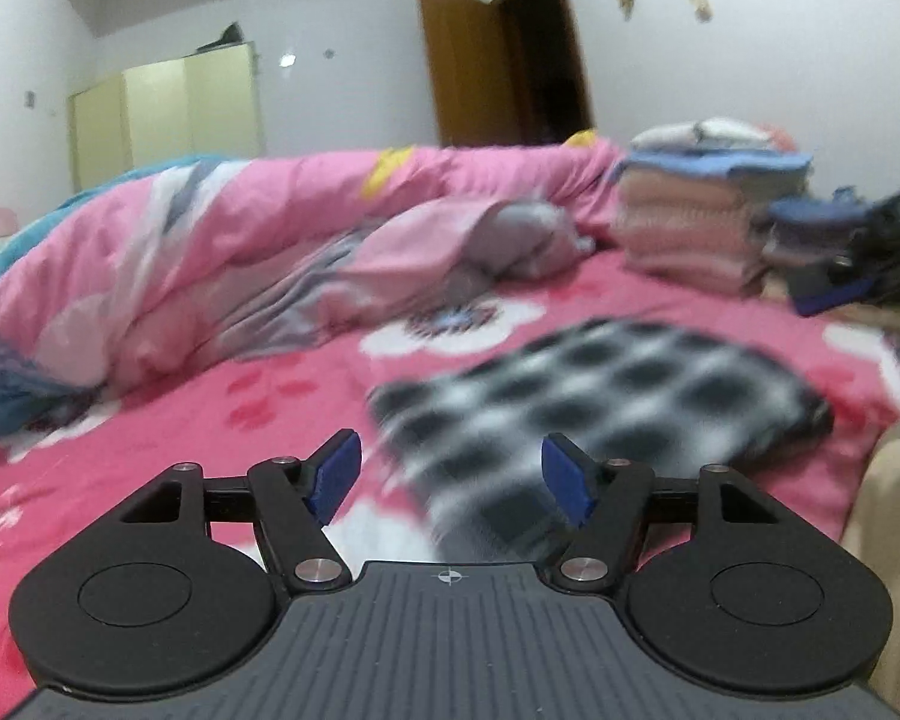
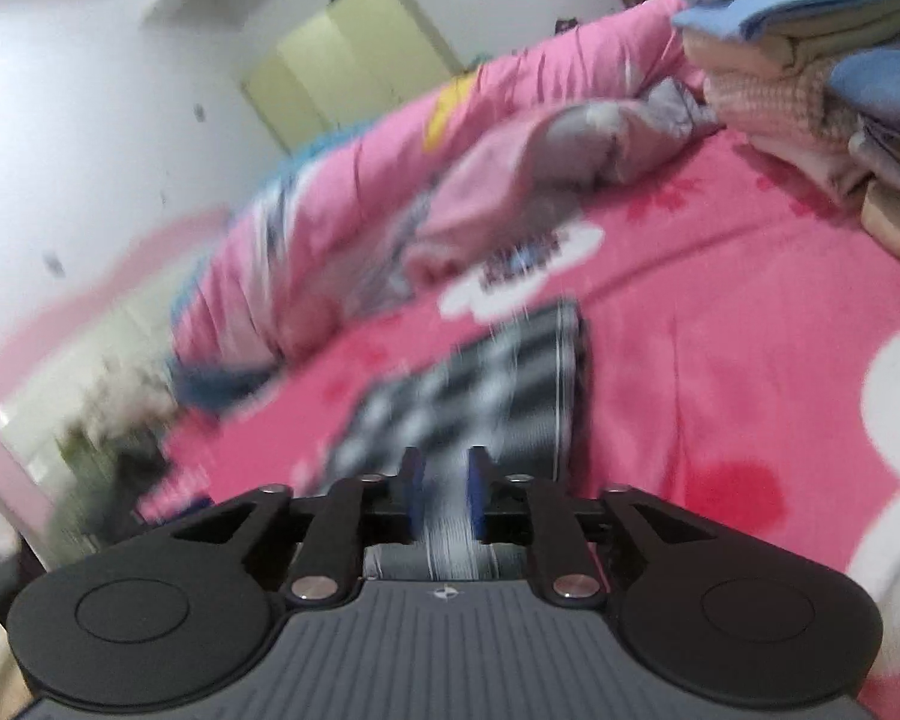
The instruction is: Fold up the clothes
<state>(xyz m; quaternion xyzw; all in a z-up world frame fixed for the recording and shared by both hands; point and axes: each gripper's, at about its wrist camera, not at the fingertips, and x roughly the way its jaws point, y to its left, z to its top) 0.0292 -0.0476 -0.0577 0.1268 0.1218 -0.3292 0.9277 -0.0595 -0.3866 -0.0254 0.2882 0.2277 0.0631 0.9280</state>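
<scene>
We are working on the checked cloth [image 1: 600, 396], a black-and-white piece that is lying folded into a flat rectangle on the pink flowered bed [image 1: 270, 408], just ahead of both tools. Both views are blurred, so we cannot tell how many layers it has or how neat its edges are.

We are holding the left hand-held gripper [image 1: 450, 474] with its blue pads wide apart and nothing between them; it is hovering at the near left corner of the cloth. In the right wrist view, the right hand-held gripper [image 2: 444, 492] is showing a narrow gap between its pads, with the near edge of the checked cloth [image 2: 486, 396] running between them. We judge that the pads are no longer pressing it, though the blur is making that hard to settle.

We judge that this fold is nearly finished and we are letting go. To do it well, we are wanting the pads to part fully before lifting, so the top layer is not dragging up, and then drawing straight back along the cloth.

Behind it a pink quilt [image 1: 240, 228] is lying bunched, and a stack of folded clothes [image 1: 702, 210] is sitting at the far right, where this piece is probably going next.
</scene>
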